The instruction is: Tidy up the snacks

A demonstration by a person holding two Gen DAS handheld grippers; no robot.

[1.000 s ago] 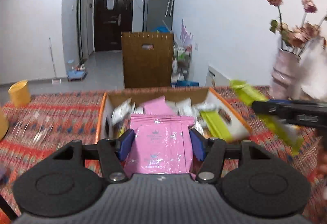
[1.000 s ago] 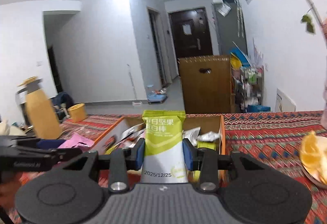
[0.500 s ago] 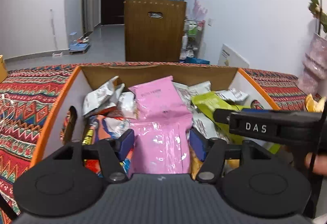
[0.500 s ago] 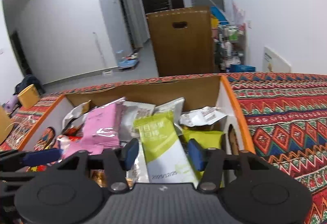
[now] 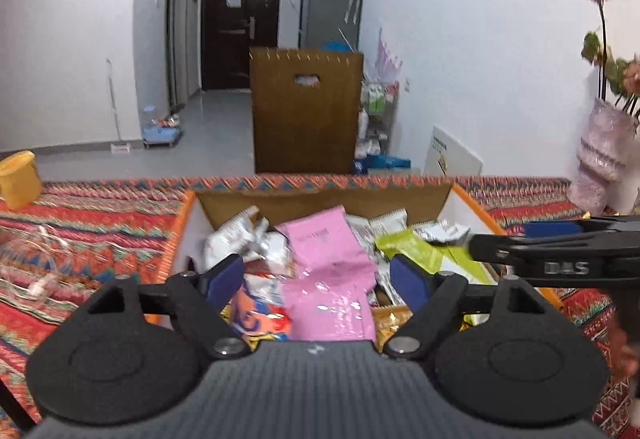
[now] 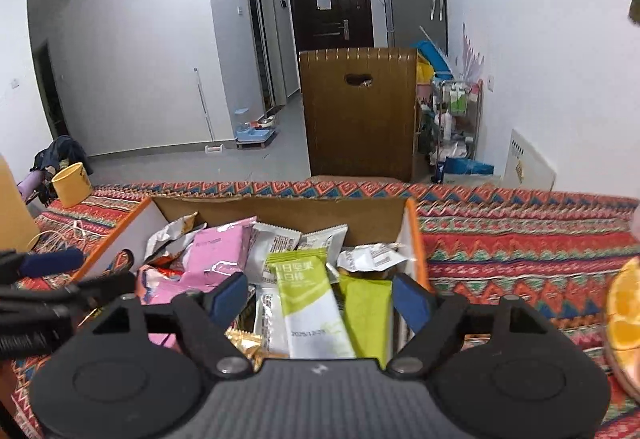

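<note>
The left gripper (image 5: 325, 275) is spread wide above the near edge of the box (image 5: 460, 199), and nothing is between its blue pads (image 5: 224, 273). A pink pack (image 5: 330, 295) lies in the box below the gap, free of both pads, and a second pink pack (image 5: 320, 239) lies just behind it. The right gripper (image 6: 322, 297) is spread wide too, over the right half of the same box (image 6: 412, 239). Under it a green-and-white bar (image 6: 310, 309) lies flat on the other snacks, its printed side up, touching neither pad. A plain green pack (image 6: 366, 313) lies just beside the bar on the right, against the box wall. Silver and white packs (image 6: 280, 241) fill the middle and back of the box, and a pink pack (image 6: 218, 253) lies at the left. The box stands on a table with a patterned red cloth (image 6: 520, 239). In the left view the right gripper (image 5: 560, 253) comes in from the right side over the box. An orange slice (image 6: 624, 309) shows at the right edge of the right view, and a yellow cup (image 6: 72, 185) stands far left on the table. A vase (image 5: 600, 159) with dried flowers stands at the right. Behind the table there is a brown bin (image 6: 360, 111) and, farther, a dark door (image 6: 330, 5).
</note>
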